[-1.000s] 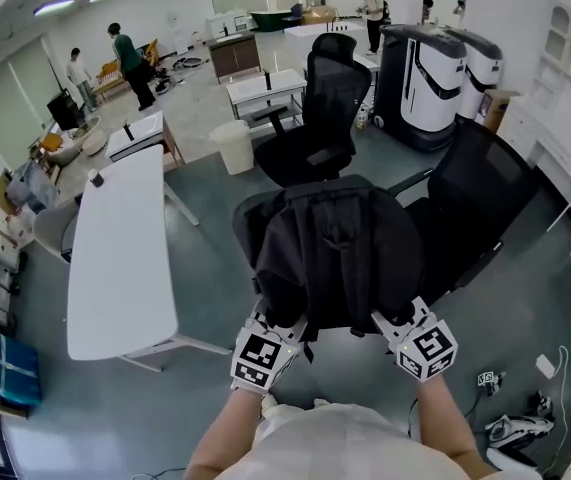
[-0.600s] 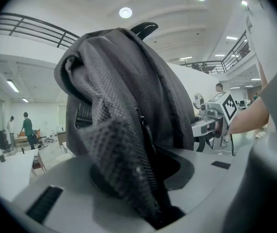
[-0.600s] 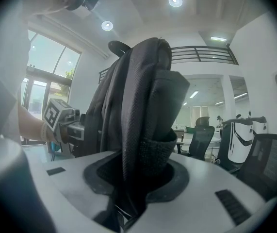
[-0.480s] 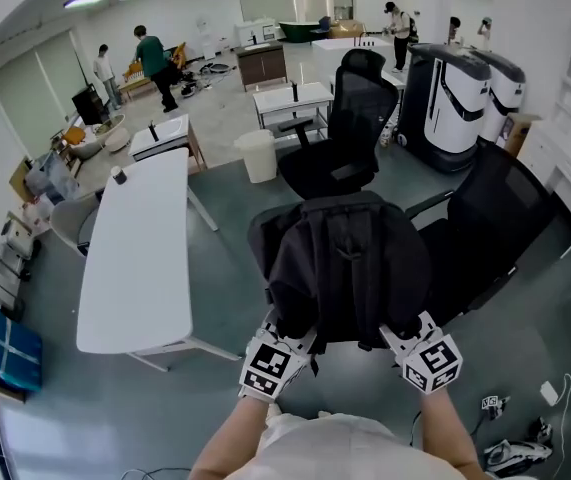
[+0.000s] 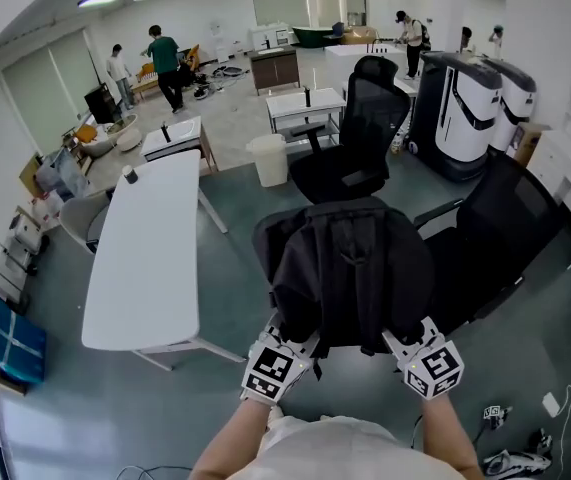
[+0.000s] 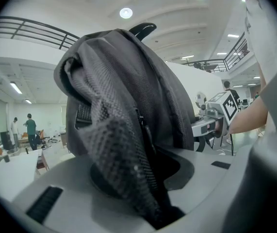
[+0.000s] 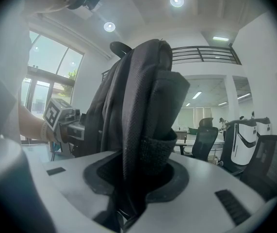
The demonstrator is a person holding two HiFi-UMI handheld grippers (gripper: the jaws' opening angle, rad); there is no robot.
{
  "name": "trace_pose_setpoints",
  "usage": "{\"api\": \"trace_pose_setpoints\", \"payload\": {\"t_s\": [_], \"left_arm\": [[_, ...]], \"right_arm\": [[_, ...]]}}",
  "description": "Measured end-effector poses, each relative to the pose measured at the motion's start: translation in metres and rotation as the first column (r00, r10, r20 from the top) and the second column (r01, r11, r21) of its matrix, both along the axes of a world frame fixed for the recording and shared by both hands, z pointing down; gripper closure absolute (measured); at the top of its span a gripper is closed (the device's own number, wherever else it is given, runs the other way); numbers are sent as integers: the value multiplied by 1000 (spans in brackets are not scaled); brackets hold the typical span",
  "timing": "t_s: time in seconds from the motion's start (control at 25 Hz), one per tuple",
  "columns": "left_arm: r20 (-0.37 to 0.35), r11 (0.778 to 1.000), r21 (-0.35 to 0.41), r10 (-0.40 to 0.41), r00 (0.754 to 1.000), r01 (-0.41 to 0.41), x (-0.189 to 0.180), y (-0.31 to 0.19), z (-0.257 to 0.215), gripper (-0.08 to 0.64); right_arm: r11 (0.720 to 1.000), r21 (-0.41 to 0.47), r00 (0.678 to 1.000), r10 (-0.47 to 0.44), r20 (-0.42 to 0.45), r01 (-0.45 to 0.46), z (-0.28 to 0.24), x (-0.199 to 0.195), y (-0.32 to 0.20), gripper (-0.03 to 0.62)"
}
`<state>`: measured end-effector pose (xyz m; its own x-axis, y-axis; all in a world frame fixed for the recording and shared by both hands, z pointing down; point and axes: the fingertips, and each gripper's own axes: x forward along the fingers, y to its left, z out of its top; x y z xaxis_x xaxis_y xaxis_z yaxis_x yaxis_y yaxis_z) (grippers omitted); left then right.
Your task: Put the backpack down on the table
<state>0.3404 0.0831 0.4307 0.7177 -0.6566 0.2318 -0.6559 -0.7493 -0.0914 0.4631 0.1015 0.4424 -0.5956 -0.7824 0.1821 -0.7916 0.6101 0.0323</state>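
A black backpack hangs in the air in front of me, held at its lower side edges by both grippers. My left gripper is shut on a mesh fold of the backpack, which fills the space between its jaws. My right gripper is shut on the other side of the backpack, a strap and fabric pinched between its jaws. The long white table stands to the left, apart from the backpack. Each gripper view shows the opposite gripper beyond the bag.
A black office chair stands right of the backpack and another beyond it. A white bin and small desks sit further back. Two white-and-black machines stand at the far right. Several people are at the far end of the room.
The backpack stays held in both grippers with the same grip. In the head view the room has slid a little to the right and the white table shows more fully.
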Motion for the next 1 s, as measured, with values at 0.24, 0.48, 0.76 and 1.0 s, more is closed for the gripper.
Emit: {"api": "trace_pose_setpoints", "payload": {"t_s": [0.24,0.48,0.76,1.0], "left_arm": [[2,1000,6,-27,1000,27,-8,-1,-3,431],[2,998,6,-68,998,68,-16,-3,-2,433],[1,992,18,-121,993,121,-32,-4,-5,433],[1,980,33,-196,981,195,-60,-6,-9,434]], "right_arm": [[1000,11,1000,-30,-1,30,-2,-8,-4,462],[998,10,998,-61,0,61,0,-16,-10,462],[993,27,994,-111,1,111,-3,-31,-17,463],[983,45,984,-180,8,180,-6,-59,-28,463]]}}
